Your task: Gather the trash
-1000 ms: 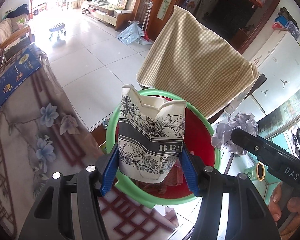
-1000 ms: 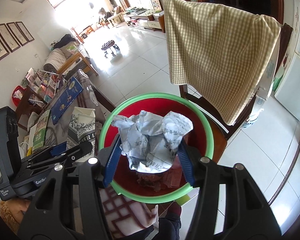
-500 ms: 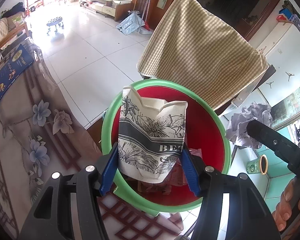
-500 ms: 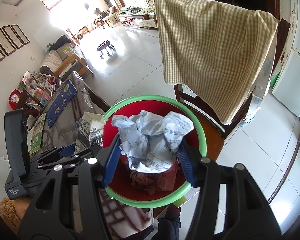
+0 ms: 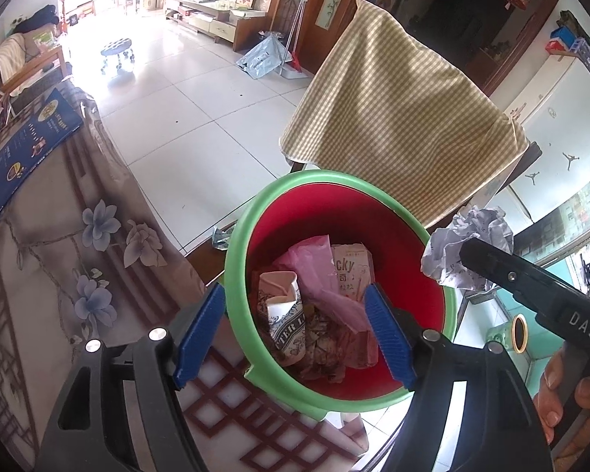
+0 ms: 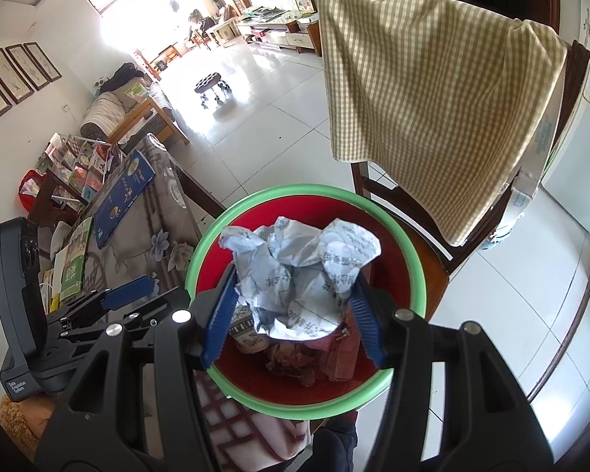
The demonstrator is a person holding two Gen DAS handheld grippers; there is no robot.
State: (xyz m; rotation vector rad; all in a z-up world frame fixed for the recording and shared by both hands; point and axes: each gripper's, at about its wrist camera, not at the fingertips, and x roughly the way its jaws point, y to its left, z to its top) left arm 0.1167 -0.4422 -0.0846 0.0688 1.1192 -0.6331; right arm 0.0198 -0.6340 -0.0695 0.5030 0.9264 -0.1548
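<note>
Left wrist view: the left gripper (image 5: 295,330) has just spread its jaws wide, now empty, and the crushed flower-printed paper cup (image 5: 285,320) lies inside the red plastic bin with a green rim (image 5: 238,236); that piece is collected.

Right wrist view: the right gripper (image 6: 291,310) holds the crumpled printed paper ball (image 6: 301,271) over the bin, probably next to drop.

Glossy red plastic is lining the bin (image 5: 377,212) under its smooth green rim, crumpled printed paper (image 6: 303,275) is creasing between ribbed blue pads (image 6: 220,314), a checked woven cloth (image 6: 432,110) is draping over a dark wooden chair (image 6: 413,220), and polished floor tiles (image 5: 185,118) are gleaming.
</note>
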